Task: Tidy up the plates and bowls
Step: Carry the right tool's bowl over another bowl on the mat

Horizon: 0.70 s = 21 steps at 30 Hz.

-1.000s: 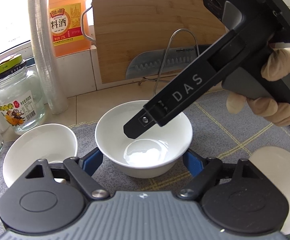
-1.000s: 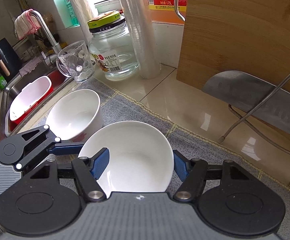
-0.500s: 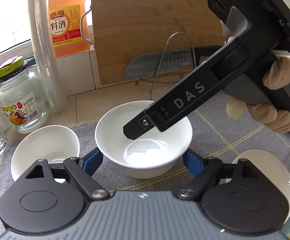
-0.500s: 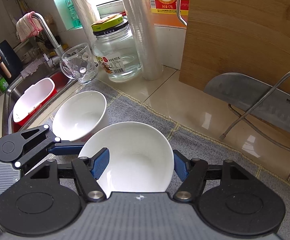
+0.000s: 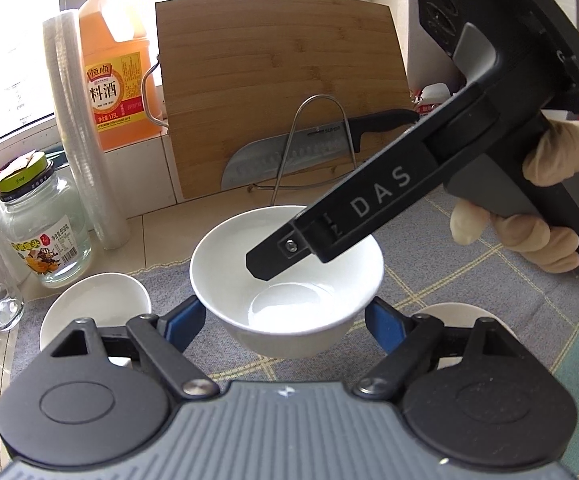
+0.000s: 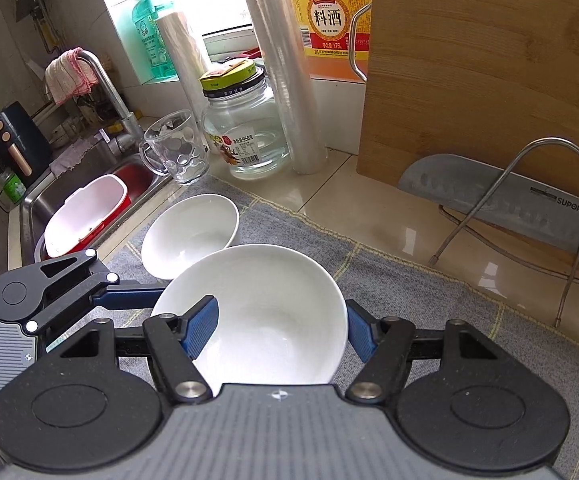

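A white bowl (image 5: 285, 280) hangs above the grey mat (image 5: 469, 248), held from two sides. My left gripper (image 5: 285, 316) is shut on it, a blue pad against each side of its lower wall. My right gripper (image 6: 279, 328) is shut on the same bowl (image 6: 265, 312): its left pad sits inside the rim and its right pad outside. In the left wrist view its black finger (image 5: 329, 232) dips into the bowl. A second white bowl (image 6: 189, 236) rests on the mat to the left. Another white dish (image 5: 449, 316) shows partly at the lower right.
A bamboo cutting board (image 5: 281, 80) leans at the back, with a knife (image 5: 289, 156) on a wire rack (image 6: 529, 208) before it. A cooking wine jug (image 5: 115, 88), film rolls (image 5: 81, 140), glass jar (image 6: 245, 136) and mug (image 6: 177, 152) stand left. The sink (image 6: 89, 208) holds a white and red basin.
Both grippers have risen with the bowl still between their pads. The counter, the second bowl and the jar have dropped away in the views, and the dish at the lower right shows more.
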Each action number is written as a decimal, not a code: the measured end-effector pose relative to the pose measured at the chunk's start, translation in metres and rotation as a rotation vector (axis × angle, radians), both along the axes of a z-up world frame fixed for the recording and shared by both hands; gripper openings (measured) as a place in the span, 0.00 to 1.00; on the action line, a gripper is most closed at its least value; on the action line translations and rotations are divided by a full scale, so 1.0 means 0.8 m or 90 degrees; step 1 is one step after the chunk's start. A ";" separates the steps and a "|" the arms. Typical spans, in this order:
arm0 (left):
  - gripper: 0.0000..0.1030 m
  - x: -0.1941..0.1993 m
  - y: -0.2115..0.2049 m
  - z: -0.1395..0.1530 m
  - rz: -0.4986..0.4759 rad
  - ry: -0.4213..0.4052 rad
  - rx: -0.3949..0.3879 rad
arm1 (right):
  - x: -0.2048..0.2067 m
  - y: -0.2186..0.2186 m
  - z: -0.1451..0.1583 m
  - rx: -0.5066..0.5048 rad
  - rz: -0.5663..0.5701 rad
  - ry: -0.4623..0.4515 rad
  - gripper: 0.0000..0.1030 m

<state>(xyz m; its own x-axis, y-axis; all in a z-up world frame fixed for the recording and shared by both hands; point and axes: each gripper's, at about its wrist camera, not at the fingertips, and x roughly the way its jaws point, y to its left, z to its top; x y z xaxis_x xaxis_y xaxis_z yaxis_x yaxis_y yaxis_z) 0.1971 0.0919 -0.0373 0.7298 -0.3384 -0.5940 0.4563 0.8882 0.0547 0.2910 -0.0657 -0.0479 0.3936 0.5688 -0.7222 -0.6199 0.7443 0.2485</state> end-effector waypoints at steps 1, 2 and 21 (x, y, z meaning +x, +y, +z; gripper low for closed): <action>0.84 -0.003 -0.001 0.001 -0.002 -0.001 0.000 | -0.004 -0.002 0.003 0.002 -0.003 -0.002 0.71; 0.84 -0.006 -0.001 0.003 -0.005 -0.002 -0.001 | -0.008 -0.005 0.005 0.003 -0.006 -0.006 0.71; 0.84 -0.058 -0.025 0.017 -0.052 -0.010 -0.001 | -0.076 -0.041 0.020 0.003 -0.050 -0.036 0.71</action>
<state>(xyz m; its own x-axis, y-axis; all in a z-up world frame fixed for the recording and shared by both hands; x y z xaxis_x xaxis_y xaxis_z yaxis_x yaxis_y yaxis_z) 0.1508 0.0720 -0.0240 0.7095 -0.3976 -0.5819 0.5258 0.8484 0.0615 0.2302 -0.0982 -0.0317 0.4763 0.5388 -0.6949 -0.5733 0.7895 0.2192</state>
